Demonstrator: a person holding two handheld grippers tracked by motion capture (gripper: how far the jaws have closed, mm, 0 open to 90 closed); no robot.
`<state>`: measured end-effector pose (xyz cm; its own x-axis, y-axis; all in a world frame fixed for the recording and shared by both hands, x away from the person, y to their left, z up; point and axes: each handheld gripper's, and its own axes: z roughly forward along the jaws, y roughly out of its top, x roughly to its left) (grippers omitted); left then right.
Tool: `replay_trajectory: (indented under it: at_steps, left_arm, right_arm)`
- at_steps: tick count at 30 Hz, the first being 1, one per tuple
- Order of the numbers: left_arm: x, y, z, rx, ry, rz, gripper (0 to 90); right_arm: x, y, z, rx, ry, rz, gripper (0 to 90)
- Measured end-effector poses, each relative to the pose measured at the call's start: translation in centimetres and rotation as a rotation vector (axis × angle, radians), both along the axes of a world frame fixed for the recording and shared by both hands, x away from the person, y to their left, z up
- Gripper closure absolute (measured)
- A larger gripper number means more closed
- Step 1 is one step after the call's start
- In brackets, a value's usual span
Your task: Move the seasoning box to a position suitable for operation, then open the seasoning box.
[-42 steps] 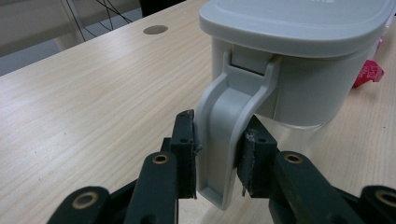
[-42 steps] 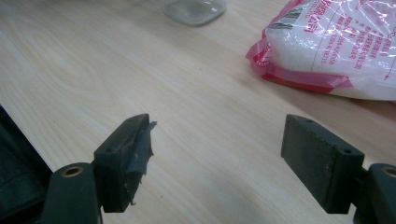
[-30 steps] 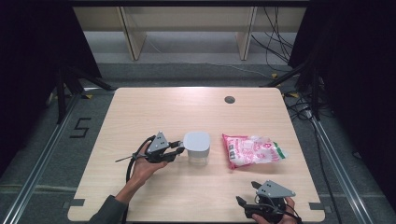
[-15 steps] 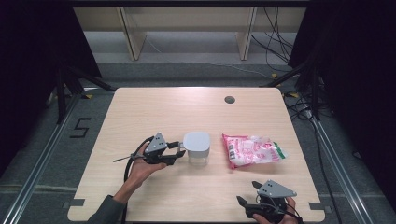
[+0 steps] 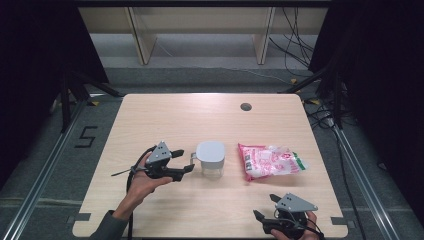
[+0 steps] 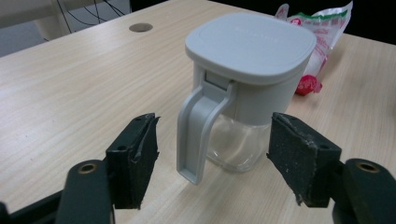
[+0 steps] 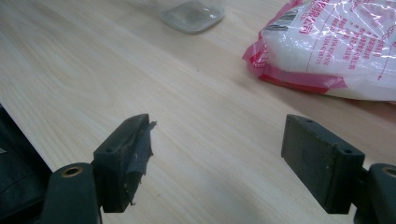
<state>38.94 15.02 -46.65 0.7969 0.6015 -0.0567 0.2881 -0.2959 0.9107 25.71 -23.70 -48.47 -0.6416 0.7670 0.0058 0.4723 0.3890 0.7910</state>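
Lidded jar (image 6: 247,88) upright mid-tabletop (image 5: 170,120), handle between wide-spread left tongs (image 5: 186,161), untouched. Bag of white grains (image 5: 270,161) just beside jar. Right tongs (image 5: 261,220) wide, near front edge.

One camera looks down from above the worktop (image 5: 200,120); two sit low and close, sharing the jug (image 6: 247,88) and bag (image 7: 336,51).

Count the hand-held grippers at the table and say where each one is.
2. The left hand-held gripper is open beside the handle of the lidded jar, near the table's middle. The right hand-held gripper is open at the table's near edge, below the plastic bag.
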Motion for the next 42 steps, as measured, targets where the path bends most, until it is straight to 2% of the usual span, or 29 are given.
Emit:
replay_trajectory:
  at_steps: [2,4,5,8,9,11,12,13,14,15,16,17,18,19,20,21,22,23,26,27,29,30,32,37,38,41,42]
  left_arm:
    - [0.0,0.1,0.4,0.003,-0.018,-0.013,30.3]
    - [-0.2,0.1,0.6,-0.012,-0.012,0.005,30.4]
    - [-0.4,0.1,0.7,-0.024,0.003,0.012,30.8]
    - [-0.6,0.1,1.2,-0.039,-0.004,0.013,33.1]
    - [-0.6,0.2,1.3,-0.034,-0.006,0.011,35.8]
    - [-0.6,0.3,1.5,-0.022,-0.023,-0.009,44.2]
    - [-0.7,0.2,1.4,-0.04,-0.02,-0.01,50.9]
    - [-0.7,0.3,1.5,-0.028,-0.029,-0.011,55.3]
    - [-0.8,0.2,1.5,-0.034,-0.028,-0.012,58.9]
    - [-0.9,0.1,1.6,-0.027,-0.034,-0.025,67.9]
    - [-0.9,0.1,1.6,-0.027,-0.034,-0.025,71.4]
    - [-1.0,0.1,1.8,-0.021,-0.05,-0.025,71.4]
    - [-1.0,-0.2,1.9,-0.031,-0.064,-0.025,79.4]
    - [-1.0,-0.2,1.9,-0.031,-0.064,-0.025,81.8]
    - [-1.1,-0.4,2.3,-0.025,-0.09,-0.02,84.4]
    - [-1.1,-0.4,2.3,-0.025,-0.09,-0.02,85.8]
    - [-1.1,-0.5,2.5,-0.016,-0.1,-0.013,85.8]
    - [-1.1,-0.7,2.6,-0.028,-0.095,-0.009,87.3]
    - [-0.8,-1.2,3.0,-0.022,-0.111,-0.02,89.2]
    - [-0.6,-1.3,3.1,-0.005,-0.126,-0.025,89.2]
    - [-0.5,-1.8,3.0,-0.031,-0.095,-0.013,89.2]
    - [-0.1,-1.9,3.1,-0.015,-0.111,-0.027,89.2]
    - [0.3,-2.2,3.0,-0.029,-0.091,-0.017,89.2]
    - [1.3,-2.5,2.7,-0.037,-0.08,-0.014,89.2]
    - [1.3,-2.6,2.6,-0.043,-0.065,-0.002,89.2]
    - [1.6,-2.7,2.4,-0.038,-0.068,-0.008,89.0]
    - [1.6,-2.7,2.3,-0.02,-0.074,-0.001,88.7]
  right_arm:
    - [0.0,0.0,0.0,0.003,-0.003,0.0,25.0]
    - [0.0,0.0,-0.1,0.002,-0.003,0.0,25.0]
    - [0.0,0.0,0.0,0.003,-0.004,0.001,25.0]
    - [0.0,0.1,0.0,0.013,0.023,0.001,25.0]
    - [0.0,0.1,-0.1,0.003,0.005,0.001,25.0]
    - [0.1,0.1,-0.1,0.004,0.003,0.0,25.0]
    - [0.1,0.0,0.0,-0.002,0.009,0.004,25.0]
    - [0.1,0.0,0.0,-0.001,0.01,0.002,25.0]
    - [0.1,0.0,0.0,0.0,0.01,0.0,25.0]
    - [0.1,0.0,0.0,0.001,0.009,-0.001,25.0]
    - [0.1,0.0,0.0,0.001,0.009,-0.001,25.0]
    - [0.1,0.0,-0.1,-0.001,0.008,0.0,25.0]
    - [0.0,0.1,-0.1,0.004,0.016,-0.011,25.0]
    - [0.0,0.1,-0.1,0.004,0.016,-0.011,25.0]
    - [0.1,0.2,-0.1,0.0,0.005,0.001,25.0]
    - [0.1,0.2,-0.1,0.0,0.005,0.001,25.0]
    - [0.2,0.2,-0.1,0.005,0.01,0.02,25.0]
    - [0.2,0.3,-0.1,0.004,0.014,0.018,25.0]
    - [0.2,0.5,-0.2,0.004,0.026,0.009,24.6]
    - [0.2,0.5,-0.2,0.004,0.026,0.009,24.6]
    - [0.1,0.5,-0.1,-0.004,0.015,0.003,24.6]
    - [0.1,0.5,-0.1,-0.006,0.01,0.004,24.4]
    - [0.1,0.5,-0.1,-0.008,0.015,0.007,23.8]
    - [0.1,0.5,-0.1,-0.007,0.014,0.001,23.8]
    - [0.1,0.5,-0.1,-0.006,0.015,0.003,23.8]
    - [0.2,0.5,-0.1,-0.009,0.006,0.006,23.7]
    - [0.2,0.6,-0.1,-0.009,0.006,0.006,23.7]
